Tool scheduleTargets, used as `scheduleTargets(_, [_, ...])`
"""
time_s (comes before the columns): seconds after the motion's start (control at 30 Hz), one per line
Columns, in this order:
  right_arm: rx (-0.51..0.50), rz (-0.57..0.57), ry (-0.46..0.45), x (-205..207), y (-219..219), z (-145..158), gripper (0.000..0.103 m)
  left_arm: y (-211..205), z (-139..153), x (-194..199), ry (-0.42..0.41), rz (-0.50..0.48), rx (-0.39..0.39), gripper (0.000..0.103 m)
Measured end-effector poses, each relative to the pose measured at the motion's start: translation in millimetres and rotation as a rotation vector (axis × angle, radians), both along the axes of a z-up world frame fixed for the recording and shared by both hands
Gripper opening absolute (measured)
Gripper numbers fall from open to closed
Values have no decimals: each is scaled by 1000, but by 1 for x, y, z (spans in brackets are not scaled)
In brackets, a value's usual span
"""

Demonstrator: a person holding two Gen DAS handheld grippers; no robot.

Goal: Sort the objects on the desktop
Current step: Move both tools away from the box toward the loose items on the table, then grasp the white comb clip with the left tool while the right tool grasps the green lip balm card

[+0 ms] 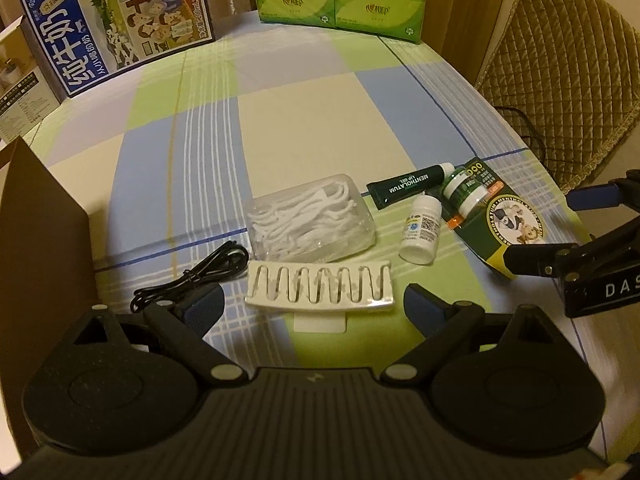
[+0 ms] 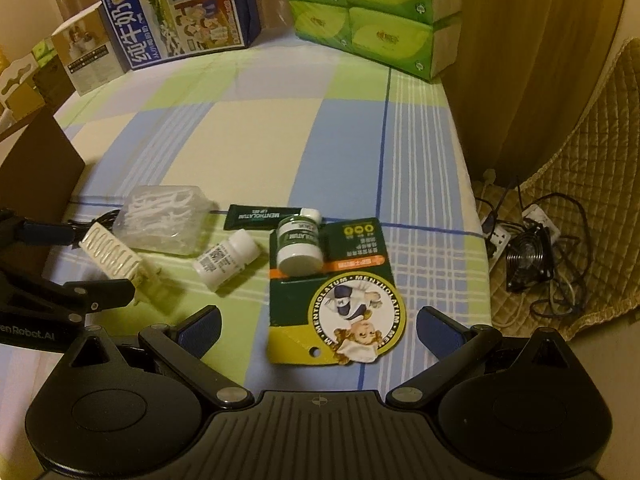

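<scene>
Both tongs stand wide apart, blue pads facing inward, nothing between them. The left tongs (image 1: pixel 312 308) hover over the near edge of the counter (image 1: pixel 304 128), which is covered in a green, blue and cream checked cloth; the right tongs (image 2: pixel 319 328) hover over the Mentholatum card. The body of the right tongs shows the letters "DAS" in the left wrist view; the body of the left tongs reads "…en Robot.AI" in the right wrist view.

Nearest the left tongs lies one white plastic strip (image 1: pixel 320 286) with a zigzag cut-out, and to its left one coiled black cable (image 1: pixel 192 280). Just behind the strip sits one clear box of white floss picks (image 1: pixel 310 222). To the right lies one small white bottle (image 1: pixel 422 230) on its side, bearing a QR code. Beyond it lies one dark green tube (image 1: pixel 408 188) printed "MENTHOLATUM LIP GEL". Beside the tube, one green-labelled jar (image 2: pixel 300 246) with a white lid rests on the far end of one dark green backing card (image 2: pixel 340 292), whose round emblem reads "MENTHOLATUM" around a cartoon figure.

At the far edge stand one blue milk carton (image 1: pixel 116 28) with Chinese writing and "1955", and a stack of green tissue packs (image 1: pixel 340 0), four of them visible in the left wrist view.
</scene>
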State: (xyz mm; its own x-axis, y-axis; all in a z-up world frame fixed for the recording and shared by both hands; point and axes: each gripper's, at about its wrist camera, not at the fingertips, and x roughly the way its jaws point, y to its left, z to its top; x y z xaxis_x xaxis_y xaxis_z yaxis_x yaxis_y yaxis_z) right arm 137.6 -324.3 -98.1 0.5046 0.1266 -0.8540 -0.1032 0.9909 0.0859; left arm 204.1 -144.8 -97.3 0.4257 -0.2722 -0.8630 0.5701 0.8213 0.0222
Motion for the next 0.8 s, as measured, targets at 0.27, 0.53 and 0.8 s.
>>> scheduleTargets(0.27, [4, 2, 8, 8, -4, -4, 101, -8, -13, 10, -1, -20, -4, 93])
scheduleTargets(0.53, [-1, 14, -8, 13, -6, -9, 101, -9, -15, 4, -62, -56, 21, 83])
scheduleTargets(0.8, [-58, 69, -76, 29, 5, -18, 80, 3, -11, 9, -74, 12, 19, 83])
